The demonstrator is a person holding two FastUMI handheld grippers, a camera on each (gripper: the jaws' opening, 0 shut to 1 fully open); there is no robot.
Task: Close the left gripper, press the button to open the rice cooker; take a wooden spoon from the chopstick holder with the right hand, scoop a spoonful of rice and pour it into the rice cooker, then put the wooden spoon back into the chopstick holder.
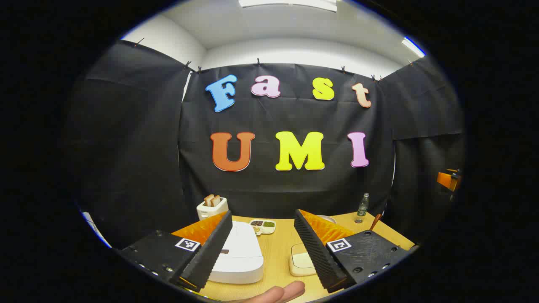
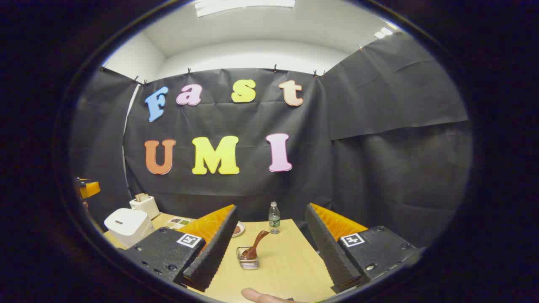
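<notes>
Left tool spread wide above the wooden desk; the smooth white cooker, lid shut, lies at 11 o'clock. Right tool also wide; the spoon stands tilted in a wire holder at 11 o'clock.

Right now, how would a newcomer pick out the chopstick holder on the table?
On the wooden table, look in front of the clear bottle. The chopstick holder is a small wire basket, the one thing with a wooden spoon leaning out of it.
</notes>
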